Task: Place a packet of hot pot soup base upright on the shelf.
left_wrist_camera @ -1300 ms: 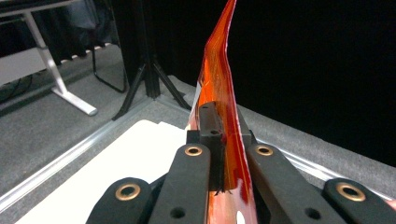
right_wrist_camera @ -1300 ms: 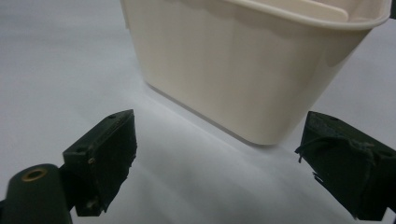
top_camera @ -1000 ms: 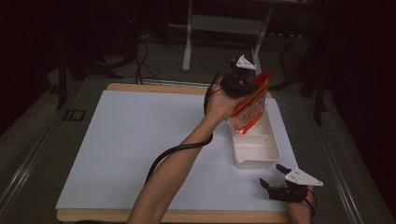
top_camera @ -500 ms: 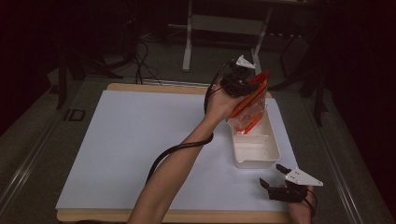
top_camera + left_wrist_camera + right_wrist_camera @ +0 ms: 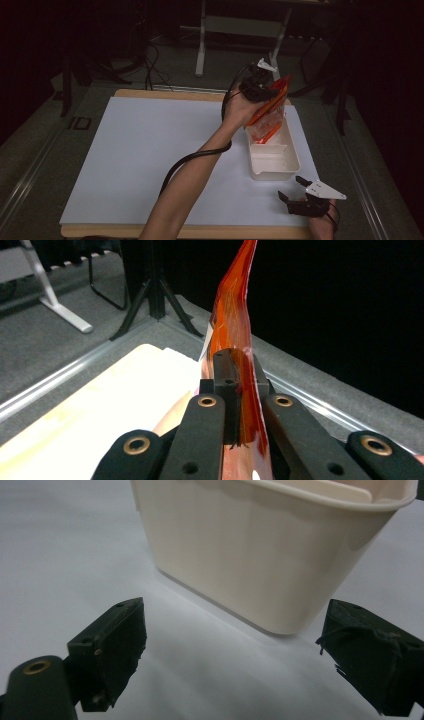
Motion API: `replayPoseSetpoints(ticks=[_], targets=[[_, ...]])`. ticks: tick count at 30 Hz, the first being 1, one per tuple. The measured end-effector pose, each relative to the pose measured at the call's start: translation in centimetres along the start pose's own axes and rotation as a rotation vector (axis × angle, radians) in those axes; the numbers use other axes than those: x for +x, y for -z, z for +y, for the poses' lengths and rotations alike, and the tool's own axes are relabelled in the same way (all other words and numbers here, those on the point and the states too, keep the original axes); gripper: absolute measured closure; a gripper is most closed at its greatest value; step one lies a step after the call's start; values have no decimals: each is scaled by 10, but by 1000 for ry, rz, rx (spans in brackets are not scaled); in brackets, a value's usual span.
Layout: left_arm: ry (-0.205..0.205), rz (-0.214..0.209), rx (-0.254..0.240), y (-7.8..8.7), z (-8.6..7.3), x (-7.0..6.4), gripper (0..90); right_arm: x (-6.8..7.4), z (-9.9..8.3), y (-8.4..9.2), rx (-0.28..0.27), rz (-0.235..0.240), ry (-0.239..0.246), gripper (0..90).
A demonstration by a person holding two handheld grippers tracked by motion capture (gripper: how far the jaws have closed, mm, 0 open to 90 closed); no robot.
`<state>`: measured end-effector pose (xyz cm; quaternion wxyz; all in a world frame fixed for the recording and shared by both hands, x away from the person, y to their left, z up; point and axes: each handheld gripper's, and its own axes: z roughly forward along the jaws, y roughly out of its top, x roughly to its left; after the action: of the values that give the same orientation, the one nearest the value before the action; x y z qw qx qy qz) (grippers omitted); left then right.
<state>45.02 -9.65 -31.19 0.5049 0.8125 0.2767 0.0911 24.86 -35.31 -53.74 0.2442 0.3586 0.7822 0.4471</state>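
At the far right of the table, the left gripper (image 5: 265, 86) is raised above the far end of a long, cream-white rectangular plastic bin (image 5: 280, 167). Its 2 black jaws are pressed together on the upper part of a flat, glossy orange-red plastic packet (image 5: 270, 107), which hangs tilted from the jaws with its lower end down inside the bin's far end (whether it touches the bin's floor cannot be told). In the left gripper view the packet (image 5: 235, 325) stands edge-on between the closed jaws and curves upward past them, with the pale table surface to the left and grey carpeted floor beyond. The person's left forearm (image 5: 195, 180) reaches diagonally across the white sheet (image 5: 145, 150) that covers the wooden table, and a black cable (image 5: 200, 156) loops beside it.

The right gripper (image 5: 296, 190) rests low at the near right corner of the table, just beside the bin's near end and apart from it. Its jaws are spread wide and hold nothing. In the right gripper view the 2 black pads (image 5: 117, 645) sit far apart on either side of the picture, above the white sheet, and the bin's rounded cream wall (image 5: 250, 555) rises close ahead between them.
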Motion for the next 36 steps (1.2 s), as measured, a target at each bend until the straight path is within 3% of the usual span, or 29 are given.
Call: replayPoseSetpoints(ticks=[12, 17, 19, 21, 24, 29, 32, 36], targets=[[18, 21, 91, -28, -4, 2, 900, 0, 0, 1, -2, -2, -1, 107], [28, -13, 79, -31, -11, 3, 895, 0, 0, 1, -5, -2, -2, 107], [60, -57, 65, -30, -16, 4, 815, 0, 0, 1, -4, -1, -3, 107], [59, -51, 69, -28, -21, 4, 704, 0, 0, 0, -2, -2, -1, 107], [74, -74, 66, -26, -35, 5, 609, 0, 0, 1, -1, -4, -1, 107], [65, -82, 35, -20, -71, 2, 553, 1, 0, 1, 4, -3, 0, 107], [43, -69, -22, -15, -96, -5, 536, 1, 0, 1, 4, -3, 0, 107], [10, -3, -85, -10, -125, -15, 524, 1, 0, 1, 4, -4, 1, 107]])
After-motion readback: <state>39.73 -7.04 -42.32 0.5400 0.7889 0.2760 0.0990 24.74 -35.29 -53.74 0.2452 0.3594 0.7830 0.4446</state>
